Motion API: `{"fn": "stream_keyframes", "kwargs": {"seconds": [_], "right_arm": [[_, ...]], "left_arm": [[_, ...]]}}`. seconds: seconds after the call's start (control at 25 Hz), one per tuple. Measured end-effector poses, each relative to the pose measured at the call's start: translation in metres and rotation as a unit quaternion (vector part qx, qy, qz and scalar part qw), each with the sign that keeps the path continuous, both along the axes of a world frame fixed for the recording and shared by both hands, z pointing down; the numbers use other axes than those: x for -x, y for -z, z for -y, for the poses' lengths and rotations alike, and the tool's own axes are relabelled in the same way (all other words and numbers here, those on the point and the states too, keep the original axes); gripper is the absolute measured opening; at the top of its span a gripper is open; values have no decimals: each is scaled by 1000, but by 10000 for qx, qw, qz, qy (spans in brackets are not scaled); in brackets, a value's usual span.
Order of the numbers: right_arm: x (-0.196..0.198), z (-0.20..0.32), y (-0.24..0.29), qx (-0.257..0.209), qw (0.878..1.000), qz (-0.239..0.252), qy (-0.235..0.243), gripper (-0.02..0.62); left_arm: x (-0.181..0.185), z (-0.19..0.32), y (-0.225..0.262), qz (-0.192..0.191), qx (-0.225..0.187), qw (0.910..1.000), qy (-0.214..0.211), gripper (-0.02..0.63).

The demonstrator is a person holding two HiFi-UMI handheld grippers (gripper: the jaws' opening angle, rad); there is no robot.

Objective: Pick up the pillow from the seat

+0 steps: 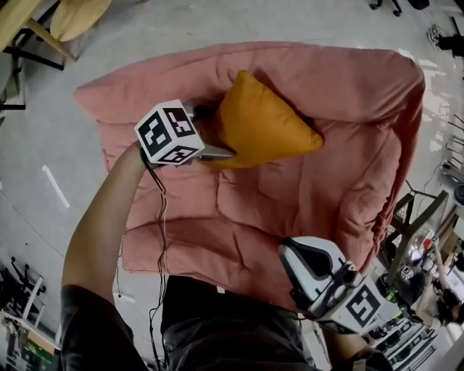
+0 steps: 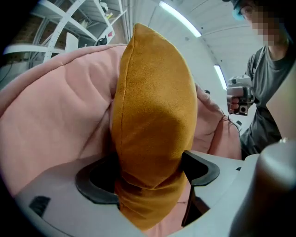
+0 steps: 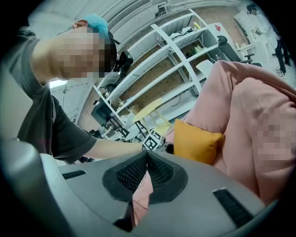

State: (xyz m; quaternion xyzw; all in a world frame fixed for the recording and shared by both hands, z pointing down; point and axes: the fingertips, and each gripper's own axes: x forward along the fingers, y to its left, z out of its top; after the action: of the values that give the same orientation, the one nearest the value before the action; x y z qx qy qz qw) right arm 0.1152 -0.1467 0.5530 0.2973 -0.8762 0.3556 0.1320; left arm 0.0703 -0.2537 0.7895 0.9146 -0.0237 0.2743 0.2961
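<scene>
An orange pillow leans against the back of a pink padded seat. My left gripper is at the pillow's left corner, its jaws standing wide. In the left gripper view the pillow stands on edge, its lower corner between the two dark pads of the left gripper. The right pad touches the cloth and a dark gap shows beside the left one. My right gripper hovers over the seat's front right edge, away from the pillow. Its jaws are shut with nothing in them, and it sees the pillow from afar.
A wooden chair stands on the grey floor beyond the seat's far left corner. Stands and gear crowd the seat's right side. White shelving racks stand behind. The person's legs are at the seat's front edge.
</scene>
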Motion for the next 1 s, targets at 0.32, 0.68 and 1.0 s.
{"fn": "stream_keyframes", "kwargs": {"seconds": [0.32, 0.68, 1.0], "right_arm": [[20, 2, 34, -270, 9996, 11, -128, 8], [31, -5, 126, -1176, 9923, 63, -396, 8], [44, -20, 257, -2423, 9681, 90, -632, 8]], "left_arm": [[13, -15, 25, -119, -107, 9978, 638, 258], [72, -23, 173, -615, -493, 9863, 1450, 250], [121, -40, 349, -1336, -1173, 9618, 2082, 250]]}}
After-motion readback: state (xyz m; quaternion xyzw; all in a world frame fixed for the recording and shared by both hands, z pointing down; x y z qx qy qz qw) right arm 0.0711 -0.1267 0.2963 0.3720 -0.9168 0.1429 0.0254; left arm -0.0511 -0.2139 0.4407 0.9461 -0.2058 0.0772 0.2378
